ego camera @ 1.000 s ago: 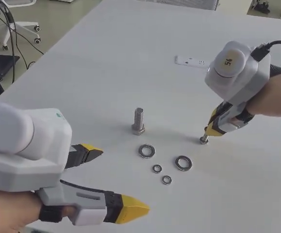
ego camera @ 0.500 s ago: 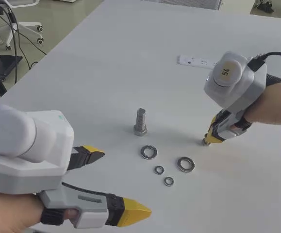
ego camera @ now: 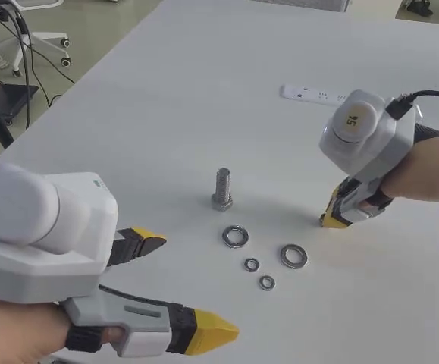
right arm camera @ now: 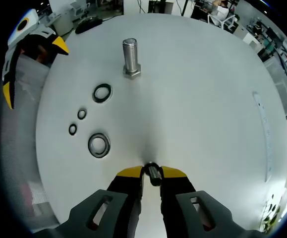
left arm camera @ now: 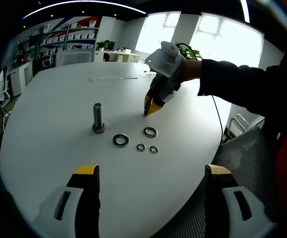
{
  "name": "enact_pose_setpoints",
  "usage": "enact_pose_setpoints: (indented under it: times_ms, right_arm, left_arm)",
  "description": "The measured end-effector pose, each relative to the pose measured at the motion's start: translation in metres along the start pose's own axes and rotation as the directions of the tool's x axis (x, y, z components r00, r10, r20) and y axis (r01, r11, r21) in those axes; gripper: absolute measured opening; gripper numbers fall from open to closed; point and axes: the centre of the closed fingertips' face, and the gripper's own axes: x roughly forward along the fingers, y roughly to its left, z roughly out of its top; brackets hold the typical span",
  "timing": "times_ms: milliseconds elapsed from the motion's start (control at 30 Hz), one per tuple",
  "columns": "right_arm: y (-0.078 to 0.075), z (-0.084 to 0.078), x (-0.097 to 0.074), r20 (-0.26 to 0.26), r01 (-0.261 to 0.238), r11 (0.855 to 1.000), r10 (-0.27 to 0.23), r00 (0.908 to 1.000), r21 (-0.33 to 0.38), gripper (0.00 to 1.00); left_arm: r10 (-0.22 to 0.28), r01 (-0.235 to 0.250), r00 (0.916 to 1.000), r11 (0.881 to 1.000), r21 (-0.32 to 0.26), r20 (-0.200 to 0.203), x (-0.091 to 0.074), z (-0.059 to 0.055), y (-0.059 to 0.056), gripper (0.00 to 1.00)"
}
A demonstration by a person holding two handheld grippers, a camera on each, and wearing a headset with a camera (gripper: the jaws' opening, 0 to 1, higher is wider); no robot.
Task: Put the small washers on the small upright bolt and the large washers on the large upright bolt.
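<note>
The large bolt (ego camera: 221, 189) stands upright on its head mid-table. Two large washers (ego camera: 235, 236) (ego camera: 293, 255) and two small washers (ego camera: 252, 265) (ego camera: 266, 283) lie flat in front of it. My right gripper (ego camera: 333, 220) is tipped down to the table right of the washers, shut on the small bolt (right arm camera: 154, 172), whose end shows between the yellow tips. Its view also holds the large bolt (right arm camera: 130, 58) and the washers (right arm camera: 99, 145). My left gripper (ego camera: 189, 288) hovers open near the front left edge, jaws wide apart, facing the large bolt (left arm camera: 98, 119) and washers (left arm camera: 121, 140).
A flat white strip (ego camera: 310, 95) lies on the white table (ego camera: 166, 114) behind the right gripper. Chairs and cables (ego camera: 7, 61) stand on the floor past the table's left edge. A dark sleeve (left arm camera: 242, 84) reaches in behind the right gripper.
The right gripper has come down onto the small bolt, whose head showed at the jaw tips a second ago and is now covered. The left gripper and washers have not moved.
</note>
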Motion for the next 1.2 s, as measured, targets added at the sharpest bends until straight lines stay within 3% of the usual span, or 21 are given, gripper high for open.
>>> enact_pose_setpoints:
  times_ms: [1200]
  right_arm:
    - [-0.0031,0.0028,-0.0056,0.016,0.000,1.000,0.000,0.9999,0.008,0.22]
  left_arm:
    - [0.004,-0.004,1.0000,1.000,-0.001,0.002,0.0004,0.0028,0.0028,0.87]
